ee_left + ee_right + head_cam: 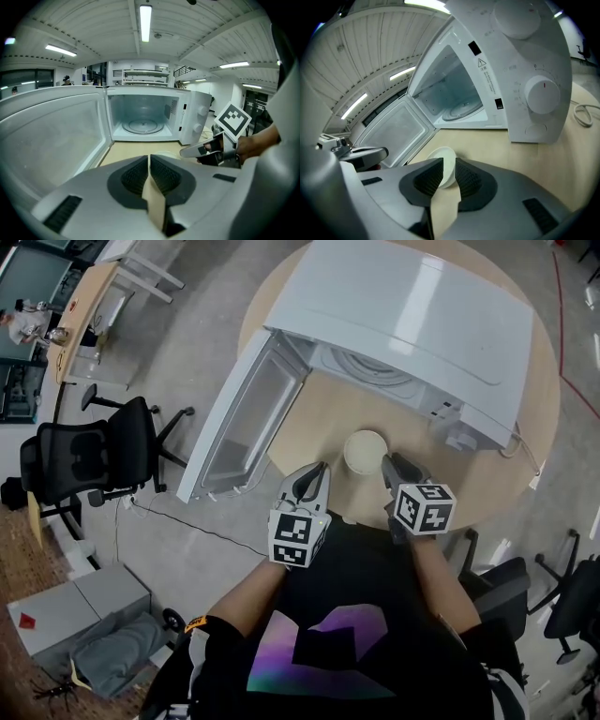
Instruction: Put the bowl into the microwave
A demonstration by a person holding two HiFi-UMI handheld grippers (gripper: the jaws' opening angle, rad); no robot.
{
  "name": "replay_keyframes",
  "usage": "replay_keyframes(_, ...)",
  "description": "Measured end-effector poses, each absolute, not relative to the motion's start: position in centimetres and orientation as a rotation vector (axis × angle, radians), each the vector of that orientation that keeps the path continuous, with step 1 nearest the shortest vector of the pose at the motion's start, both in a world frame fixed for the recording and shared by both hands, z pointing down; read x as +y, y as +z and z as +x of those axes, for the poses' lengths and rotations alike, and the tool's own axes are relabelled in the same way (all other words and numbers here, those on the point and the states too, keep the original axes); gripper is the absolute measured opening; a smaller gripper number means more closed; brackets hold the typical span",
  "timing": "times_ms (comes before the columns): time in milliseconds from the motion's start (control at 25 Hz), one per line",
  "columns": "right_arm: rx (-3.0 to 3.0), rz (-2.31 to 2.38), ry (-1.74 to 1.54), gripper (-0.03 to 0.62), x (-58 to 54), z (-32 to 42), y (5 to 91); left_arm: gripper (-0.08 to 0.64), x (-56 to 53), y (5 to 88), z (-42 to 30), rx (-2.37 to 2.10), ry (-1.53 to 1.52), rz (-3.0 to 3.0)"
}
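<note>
1. Left gripper [149,160]: jaws pressed together with nothing between them. It is held just left of the bowl, at the near edge of the table.
2. Right gripper [449,163]: jaws almost closed, pinching the right side of the bowl's rim, one jaw inside and one outside.
3. Bowl [365,451]: pale and round, between the two grippers. It sits in front of the microwave's open mouth, outside it. Whether it rests on the table or is just lifted cannot be told.
4. Table [333,423]: round, light wood.
5. Microwave [412,315]: white, knobs on the right.
6. Door [246,418]: swung wide to the left.
7. Glass turntable [142,125]: inside the cavity.
8. Office chair [89,456]: black, on the floor, well apart to the left.
</note>
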State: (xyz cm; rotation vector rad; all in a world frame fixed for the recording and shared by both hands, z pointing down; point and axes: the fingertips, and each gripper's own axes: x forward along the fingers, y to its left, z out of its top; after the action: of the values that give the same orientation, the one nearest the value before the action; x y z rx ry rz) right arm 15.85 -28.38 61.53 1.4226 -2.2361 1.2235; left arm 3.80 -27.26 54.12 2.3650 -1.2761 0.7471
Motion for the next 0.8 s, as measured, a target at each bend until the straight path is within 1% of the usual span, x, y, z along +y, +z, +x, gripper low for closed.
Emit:
replay_keyframes(280, -2.212, 1.427, 1.383, 0.066, -29.4, 16.0, 62.8, 0.046, -28.6, 55.0, 3.8, -1.244, 0.770, 2.371)
replay_keyframes(800, -2.182, 1.383, 1.530, 0.064, -29.8, 15.1, 64.4, 0.046, -29.7, 56.1, 3.2, -1.218, 0.791, 2.352)
